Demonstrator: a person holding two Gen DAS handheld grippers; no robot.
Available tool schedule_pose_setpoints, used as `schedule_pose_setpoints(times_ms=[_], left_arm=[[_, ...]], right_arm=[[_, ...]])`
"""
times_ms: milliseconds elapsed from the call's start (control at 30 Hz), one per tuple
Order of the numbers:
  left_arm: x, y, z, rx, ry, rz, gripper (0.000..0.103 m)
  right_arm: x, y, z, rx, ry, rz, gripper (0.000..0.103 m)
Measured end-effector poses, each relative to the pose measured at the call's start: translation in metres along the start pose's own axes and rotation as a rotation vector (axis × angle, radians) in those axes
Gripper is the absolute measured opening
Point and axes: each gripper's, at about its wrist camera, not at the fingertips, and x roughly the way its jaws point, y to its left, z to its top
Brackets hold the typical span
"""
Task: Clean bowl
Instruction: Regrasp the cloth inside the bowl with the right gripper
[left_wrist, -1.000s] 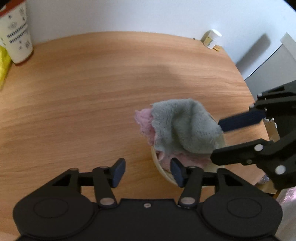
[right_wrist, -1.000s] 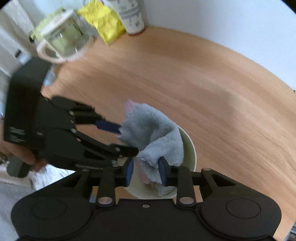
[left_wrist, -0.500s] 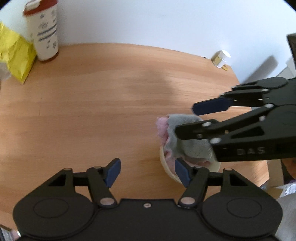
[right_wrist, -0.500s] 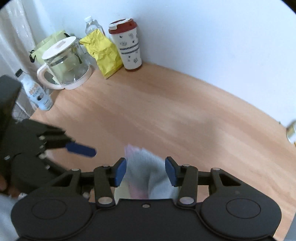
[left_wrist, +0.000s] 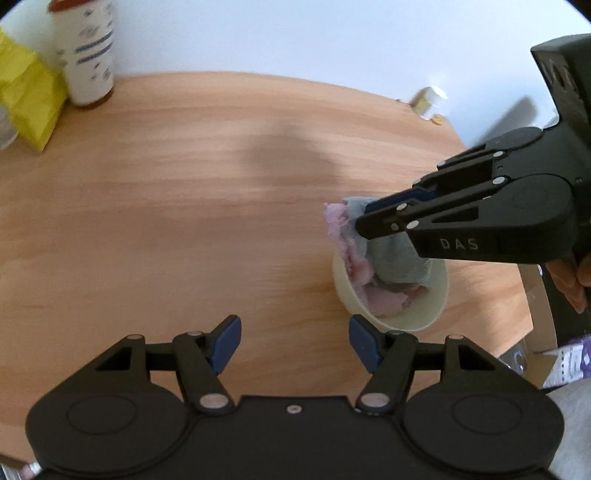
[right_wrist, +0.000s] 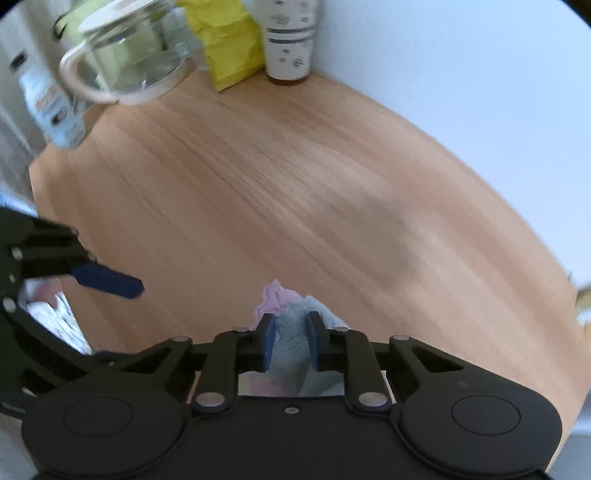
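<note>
A cream bowl (left_wrist: 436, 295) sits on the wooden table near its right edge. A grey and pink cloth (left_wrist: 391, 258) hangs from above into the bowl. My right gripper (right_wrist: 290, 341) is shut on the top of the cloth (right_wrist: 291, 332); it shows in the left wrist view (left_wrist: 364, 221) above the bowl. My left gripper (left_wrist: 295, 341) is open and empty, just in front of the bowl, its right finger close to the bowl's near rim. The bowl is hidden in the right wrist view.
A white cup with a red lid (left_wrist: 86, 51) and a yellow bag (left_wrist: 29, 96) stand at the table's far left. A glass jug (right_wrist: 125, 59) and a bottle (right_wrist: 51, 107) stand beside them. A small jar (left_wrist: 428, 101) is at the far right edge.
My right gripper opened above the cloth, then shut on it again and now holds its top higher over the bowl. My left gripper has drawn back a little and stays open.
</note>
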Motion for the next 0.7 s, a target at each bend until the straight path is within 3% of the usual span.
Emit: schedule_pose_setpoints(times_ms=[100, 200, 300, 333, 433, 600, 667, 700], left_arm=[[-0.005, 0.000, 0.005, 0.041, -0.026, -0.022, 0.066], [-0.003, 0.003, 0.007, 0.013, -0.021, -0.034, 0.066], [-0.001, 0.007, 0.006, -0.017, -0.009, -0.036, 0.066], [0.000, 0.007, 0.007, -0.023, -0.005, -0.031, 0.066], [0.006, 0.006, 0.011, -0.057, 0.003, -0.013, 0.066], [0.011, -0.001, 0.010, -0.084, 0.005, 0.009, 0.066], [0.015, -0.003, 0.009, -0.100, 0.009, 0.016, 0.066], [0.017, -0.003, 0.009, -0.112, 0.012, 0.014, 0.066]], right_arm=[[-0.008, -0.003, -0.005, 0.046, -0.015, -0.008, 0.010], [-0.025, -0.007, -0.011, 0.108, -0.076, 0.003, 0.014], [-0.024, -0.002, -0.002, 0.133, -0.113, 0.005, 0.059], [-0.021, 0.000, 0.002, 0.131, -0.112, 0.009, 0.062], [-0.008, 0.005, 0.015, 0.081, -0.107, 0.019, 0.062], [0.023, 0.007, 0.027, -0.018, 0.045, 0.060, 0.056], [0.022, 0.005, 0.024, -0.035, 0.050, 0.080, 0.042], [0.020, 0.002, 0.023, -0.039, 0.042, 0.084, 0.026]])
